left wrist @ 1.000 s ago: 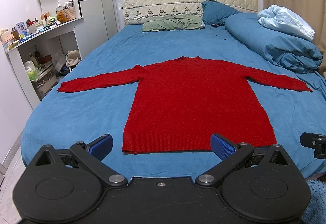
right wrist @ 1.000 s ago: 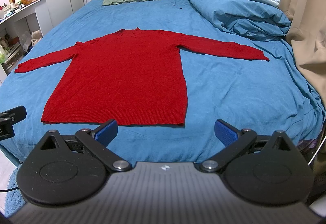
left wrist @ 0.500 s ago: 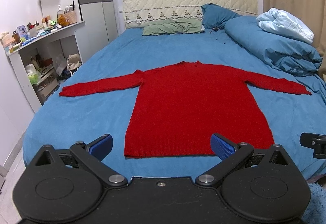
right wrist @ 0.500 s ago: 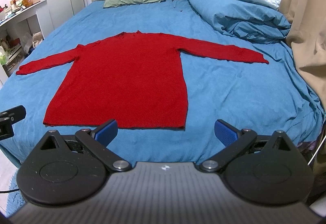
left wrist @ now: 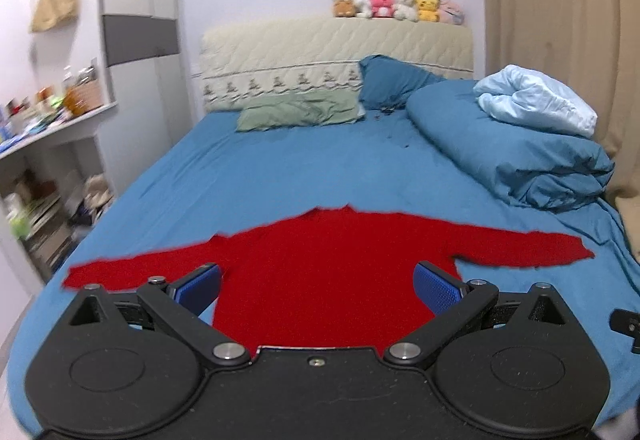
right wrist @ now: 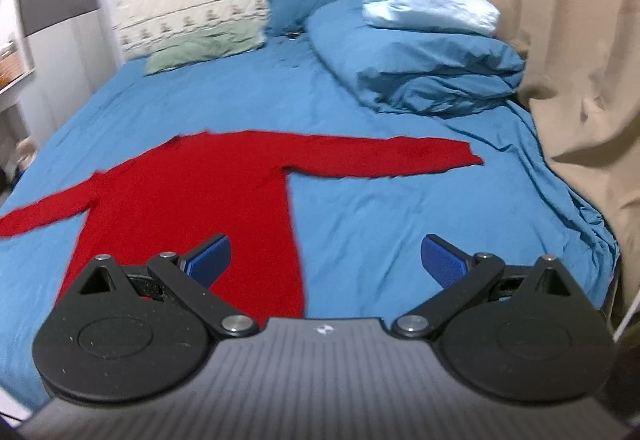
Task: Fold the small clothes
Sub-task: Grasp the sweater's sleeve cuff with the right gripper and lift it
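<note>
A red long-sleeved sweater [left wrist: 320,264] lies flat on the blue bed sheet [left wrist: 280,176], both sleeves spread out sideways. My left gripper [left wrist: 318,288] hangs open above the sweater's body, nothing between its blue pads [left wrist: 438,290]. The sweater's hem is hidden behind the gripper body in both views. In the right wrist view the sweater [right wrist: 192,192] sits left of centre, its right sleeve reaching to the right. My right gripper [right wrist: 326,260] is open over the sweater's right side edge, holding nothing.
A rolled blue duvet [left wrist: 512,156] with a pale blue cover [left wrist: 532,106] lies at the back right. Green pillow [left wrist: 300,114], blue pillow [left wrist: 392,84] and headboard [left wrist: 332,52] with plush toys are at the back. Shelves [left wrist: 36,192] stand left, beige curtain [right wrist: 560,40] right.
Both grippers have moved forward over the bed and tilted up, so the sweater's hem has dropped out of sight beneath them. Both stay open. The sweater has not moved.
</note>
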`<state>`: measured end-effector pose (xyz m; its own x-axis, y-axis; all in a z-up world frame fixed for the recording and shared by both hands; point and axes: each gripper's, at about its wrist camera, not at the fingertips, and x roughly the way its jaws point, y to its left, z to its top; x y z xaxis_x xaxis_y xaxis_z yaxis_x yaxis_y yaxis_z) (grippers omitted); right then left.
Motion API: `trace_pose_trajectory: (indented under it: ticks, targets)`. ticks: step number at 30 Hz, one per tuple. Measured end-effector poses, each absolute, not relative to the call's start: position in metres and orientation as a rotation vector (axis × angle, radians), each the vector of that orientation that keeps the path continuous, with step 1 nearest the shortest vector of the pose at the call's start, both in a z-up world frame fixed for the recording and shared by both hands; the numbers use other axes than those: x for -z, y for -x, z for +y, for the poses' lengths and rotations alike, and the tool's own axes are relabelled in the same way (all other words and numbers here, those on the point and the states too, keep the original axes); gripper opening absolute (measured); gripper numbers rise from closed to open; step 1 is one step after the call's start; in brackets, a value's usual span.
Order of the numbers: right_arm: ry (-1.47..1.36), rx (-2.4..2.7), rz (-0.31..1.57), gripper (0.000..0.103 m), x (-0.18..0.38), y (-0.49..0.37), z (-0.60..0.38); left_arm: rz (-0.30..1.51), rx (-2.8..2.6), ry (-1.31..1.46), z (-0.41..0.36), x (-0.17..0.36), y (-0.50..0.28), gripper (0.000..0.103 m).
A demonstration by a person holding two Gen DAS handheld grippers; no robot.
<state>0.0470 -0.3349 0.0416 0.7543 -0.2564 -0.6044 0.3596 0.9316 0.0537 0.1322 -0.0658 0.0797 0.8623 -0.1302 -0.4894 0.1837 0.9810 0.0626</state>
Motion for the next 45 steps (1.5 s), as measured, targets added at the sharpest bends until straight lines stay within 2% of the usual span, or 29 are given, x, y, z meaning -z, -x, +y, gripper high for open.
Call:
trace_pose_trajectory:
  ticks: [8, 15, 22, 25, 26, 27, 31, 36, 39, 45]
  targets:
    - [-0.33, 0.481, 0.643, 0.103, 0.02, -0.155, -0.457, 0.541, 0.215, -0.146, -0.144, -0.031, -0.298, 0.103]
    - [-0.424, 0.595, 0.57, 0.103, 0.106, -0.238, -0.556, 0.663, 0.316, -0.126, -0.217, 0.064, -0.426, 0.103]
    - [-0.482, 0.703, 0.556, 0.102, 0.177, -0.289, -0.625, 0.84, 0.3, -0.089, -0.252, 0.155, -0.48, 0.103]
    - [-0.479, 0.726, 0.543, 0.096, 0.186, -0.298, -0.636, 0.885, 0.284, -0.087, -0.256, 0.171, -0.482, 0.103]
    - [-0.463, 0.732, 0.546, 0.091, 0.187, -0.303, -0.639, 0.889, 0.275, -0.089, -0.257, 0.173, -0.482, 0.103]
    - [-0.443, 0.74, 0.556, 0.082, 0.188, -0.309, -0.641, 0.886, 0.266, -0.092, -0.259, 0.173, -0.481, 0.103]
    - [-0.434, 0.769, 0.58, 0.063, 0.191, -0.323, -0.658, 0.919, 0.24, -0.057, -0.269, 0.171, -0.484, 0.103]
    - [-0.47, 0.801, 0.614, 0.026, 0.183, -0.332, -0.675, 0.929, 0.237, -0.216, -0.309, 0.16, -0.495, 0.103]
    - [-0.485, 0.775, 0.617, 0.022, 0.17, -0.338, -0.677, 0.958, 0.253, -0.231, -0.319, 0.149, -0.5, 0.103]
    - [-0.514, 0.627, 0.534, 0.021, 0.108, -0.361, -0.662, 0.962, 0.235, -0.213, -0.302, 0.11, -0.498, 0.103]
